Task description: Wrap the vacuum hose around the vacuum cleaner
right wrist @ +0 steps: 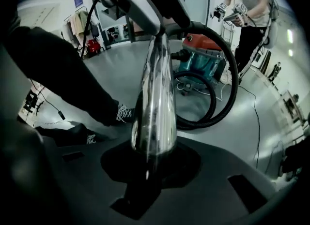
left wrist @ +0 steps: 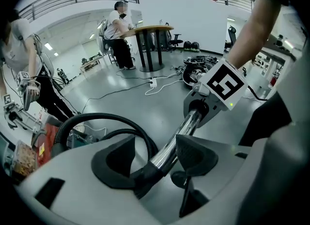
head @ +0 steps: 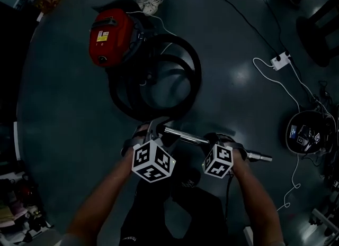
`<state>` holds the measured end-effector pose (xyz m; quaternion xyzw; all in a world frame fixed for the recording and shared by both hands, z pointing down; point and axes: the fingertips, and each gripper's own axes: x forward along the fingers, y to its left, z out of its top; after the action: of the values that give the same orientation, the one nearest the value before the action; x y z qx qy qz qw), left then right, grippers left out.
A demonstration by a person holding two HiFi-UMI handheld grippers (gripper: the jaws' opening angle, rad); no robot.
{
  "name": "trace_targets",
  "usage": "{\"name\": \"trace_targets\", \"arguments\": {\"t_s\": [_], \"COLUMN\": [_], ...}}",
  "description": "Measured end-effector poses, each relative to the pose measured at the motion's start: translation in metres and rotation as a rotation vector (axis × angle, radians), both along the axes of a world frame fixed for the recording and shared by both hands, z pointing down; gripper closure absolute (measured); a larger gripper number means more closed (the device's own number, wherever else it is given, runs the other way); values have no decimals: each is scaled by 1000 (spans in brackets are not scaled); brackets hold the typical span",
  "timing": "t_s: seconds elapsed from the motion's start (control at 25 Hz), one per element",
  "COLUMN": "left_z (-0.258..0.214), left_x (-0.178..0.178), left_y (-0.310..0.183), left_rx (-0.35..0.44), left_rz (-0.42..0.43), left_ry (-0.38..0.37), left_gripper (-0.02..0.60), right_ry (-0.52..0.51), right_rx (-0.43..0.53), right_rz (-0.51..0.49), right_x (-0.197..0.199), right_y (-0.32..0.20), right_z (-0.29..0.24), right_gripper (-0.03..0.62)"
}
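**A:** Where's everything?

**B:** The black hose point(head: 188, 70) lies looped on the floor point(head: 238, 38) beside the red vacuum cleaner point(head: 110, 36). My left hand-held gripper point(left wrist: 160, 158) is clamped where its cuff point(left wrist: 143, 173) meets the chrome wand point(head: 185, 136). My right hand-held gripper point(right wrist: 150, 156) grips the wand farther out.

**A:** Handling?

**B:** I'd guess the wand is stiff, light and slippery, and the hose springy. The cuff looks the better hold.

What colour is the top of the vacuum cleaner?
Red; the vacuum cleaner shows best in the head view.
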<state>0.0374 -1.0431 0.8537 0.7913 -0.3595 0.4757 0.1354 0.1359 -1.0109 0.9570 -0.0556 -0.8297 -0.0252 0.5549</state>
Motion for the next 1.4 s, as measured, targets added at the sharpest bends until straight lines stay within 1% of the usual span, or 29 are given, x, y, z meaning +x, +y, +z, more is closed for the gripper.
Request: {"name": "trace_targets", "arguments": {"t_s": [0.16,0.36,0.56,0.68,0.8,0.88,0.96,1.08,1.2,1.28,1.4], "left_z": [52,116,173,203,227,243,257,273,288,302,324], "left_x": [-13,-15,-21,-24,-22,-20,-19,-18,-18,-19,-25], "left_y": [-1,-3,-17,-23,-24,-22,-24,-28,-23,-15,-6], "left_rx": [-39,-115,-154,-167,-195,-212,-211,-205,-238,-260,-256], "left_rz": [12,12,24,39,77,114,144,156,170,214,272], "left_ry": [8,86,159,180,198,195,182,178,184,141,39], "left_gripper": [310,310,310,310,310,310,310,310,310,310,310], "right_ry": [27,65,80,83,97,111,123,127,132,132,127], "right_rx": [68,115,169,193,224,245,258,264,264,260,239], "right_rz": [-101,-214,-283,-309,-350,-393,-426,-445,-462,-471,-477], "right_x": [-7,-9,-15,-19,-20,-22,-23,-25,-30,-36,-44], "right_y": [-15,-32,-56,-65,-72,-76,-82,-90,-97,-100,-99], "right_z": [40,95,149,177,198,211,223,240,256,263,272], "right_gripper": [503,503,503,503,503,503,503,503,503,503,503]}}
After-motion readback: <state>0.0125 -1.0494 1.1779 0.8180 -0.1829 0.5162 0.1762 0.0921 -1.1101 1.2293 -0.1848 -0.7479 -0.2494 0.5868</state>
